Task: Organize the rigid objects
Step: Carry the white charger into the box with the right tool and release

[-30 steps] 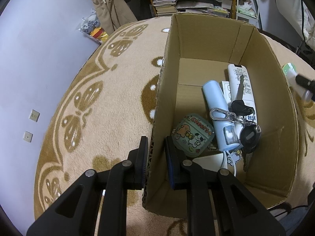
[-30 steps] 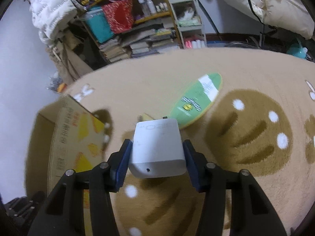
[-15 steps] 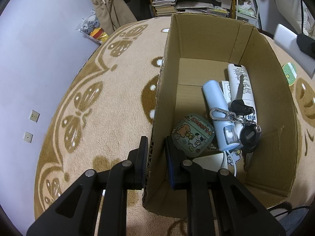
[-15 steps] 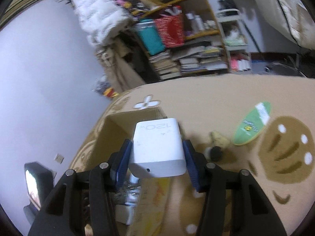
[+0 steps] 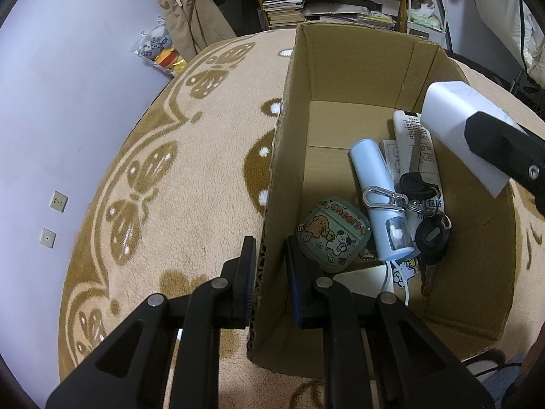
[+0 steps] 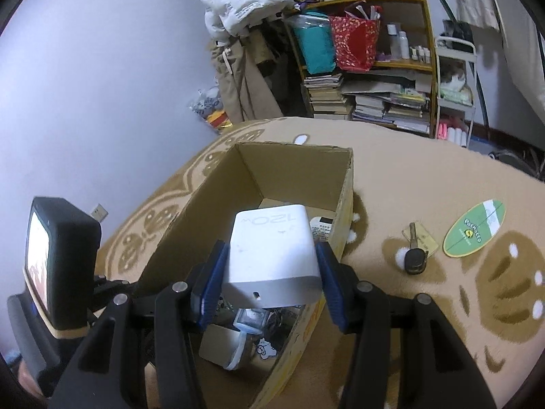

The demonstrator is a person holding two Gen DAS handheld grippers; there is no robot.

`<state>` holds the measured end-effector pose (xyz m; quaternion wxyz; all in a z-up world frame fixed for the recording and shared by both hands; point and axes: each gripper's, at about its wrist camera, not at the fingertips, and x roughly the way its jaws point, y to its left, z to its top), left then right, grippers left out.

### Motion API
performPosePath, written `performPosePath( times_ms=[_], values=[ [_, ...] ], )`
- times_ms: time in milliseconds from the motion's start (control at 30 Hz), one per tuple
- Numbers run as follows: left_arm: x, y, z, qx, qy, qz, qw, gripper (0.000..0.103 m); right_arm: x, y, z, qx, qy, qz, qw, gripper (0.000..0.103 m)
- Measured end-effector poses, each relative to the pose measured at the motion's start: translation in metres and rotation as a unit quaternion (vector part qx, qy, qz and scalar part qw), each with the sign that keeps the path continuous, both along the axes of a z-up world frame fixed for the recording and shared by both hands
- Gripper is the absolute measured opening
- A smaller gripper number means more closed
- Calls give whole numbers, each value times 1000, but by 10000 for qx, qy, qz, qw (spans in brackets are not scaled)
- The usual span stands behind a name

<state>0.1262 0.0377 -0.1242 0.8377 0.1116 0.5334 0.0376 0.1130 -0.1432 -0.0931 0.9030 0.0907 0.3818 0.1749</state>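
Note:
An open cardboard box (image 5: 354,64) stands on the rug. My left gripper (image 5: 269,266) is shut on the box's left wall, one finger outside, one inside. Inside lie a cartoon earbuds case (image 5: 333,231), a pale blue bottle (image 5: 378,197), a white remote (image 5: 414,133) and a bunch of keys (image 5: 425,225). My right gripper (image 6: 272,276) is shut on a white charger block (image 6: 272,248), held over the box's (image 6: 293,163) right wall. In the left wrist view the charger block (image 5: 453,119) hangs above the box's right side.
On the rug right of the box lie a black-headed key with a tan tag (image 6: 417,248) and a green oval card (image 6: 475,228). A cluttered bookshelf (image 6: 368,78) and hanging clothes (image 6: 238,6) stand behind. The left tool's camera body (image 6: 58,262) is at the box's left.
My right gripper has carried the white charger block from over the rug leftward and up to above the box, rolling as it went. The left gripper and the box stayed still.

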Motion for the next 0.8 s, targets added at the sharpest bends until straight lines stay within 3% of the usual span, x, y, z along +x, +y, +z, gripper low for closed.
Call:
performPosePath(
  times_ms=[200,267,400,633,733,800],
  values=[
    [0,0,1,-10,7,-12,10000,17,0,8,2,-164,-27,104,9998,56],
    [-1,-1,2,-13,8,-17,10000,17,0,9,4,-152,-76,162,9997,46],
    [0,-1,3,3,7,-15,10000,17,-6,13,15,-383,-285,143,9988,46],
    [-1,-1,-1,18,46,-22,10000,18,-4,5,17,-455,-210,-47,9987,46],
    [-2,0,-1,16,36,-22,10000,18,-3,1,18,-384,-161,-91,9991,50],
    [-1,-1,-1,12,33,-21,10000,18,-2,-2,19,-380,-158,-149,9990,61]
  ],
)
